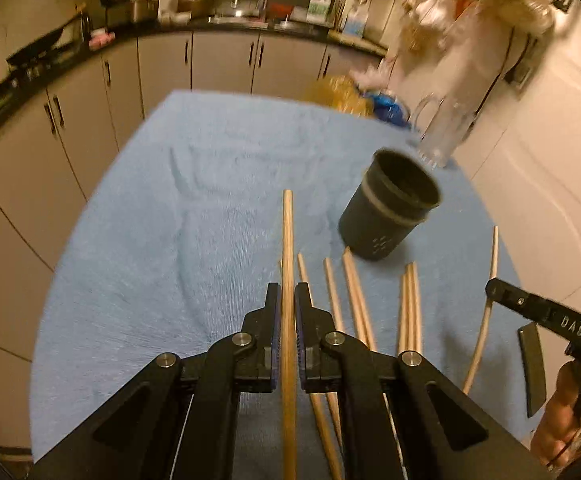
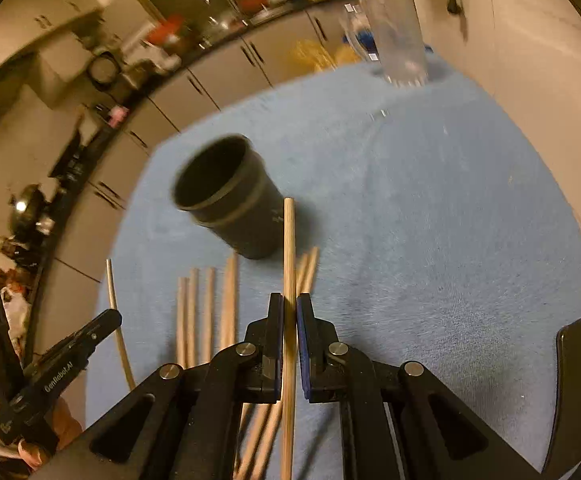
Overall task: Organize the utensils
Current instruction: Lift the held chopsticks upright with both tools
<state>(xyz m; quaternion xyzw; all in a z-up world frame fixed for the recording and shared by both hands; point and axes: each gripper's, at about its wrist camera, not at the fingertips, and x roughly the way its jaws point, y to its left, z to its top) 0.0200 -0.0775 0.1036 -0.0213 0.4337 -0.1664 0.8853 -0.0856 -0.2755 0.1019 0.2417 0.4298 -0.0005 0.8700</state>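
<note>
Each gripper holds one wooden chopstick. My left gripper (image 1: 288, 300) is shut on a chopstick (image 1: 288, 240) that sticks out ahead, lifted off the blue cloth (image 1: 150, 240). My right gripper (image 2: 289, 302) is shut on another chopstick (image 2: 289, 248), also raised. A dark round holder cup (image 1: 390, 204) (image 2: 226, 196) stands upright and empty just beyond both tips. Several loose chopsticks (image 1: 354, 296) (image 2: 206, 312) lie on the cloth in front of the cup. The other gripper shows at each view's edge: the right one (image 1: 538, 312), the left one (image 2: 62, 356).
A clear glass mug (image 1: 446, 128) (image 2: 398, 40) stands at the cloth's far corner. A pale bent stick (image 1: 486, 312) (image 2: 116, 320) lies apart from the others. Kitchen cabinets and a cluttered counter (image 1: 218, 24) run behind the table. A hand (image 1: 562, 412) grips the right tool.
</note>
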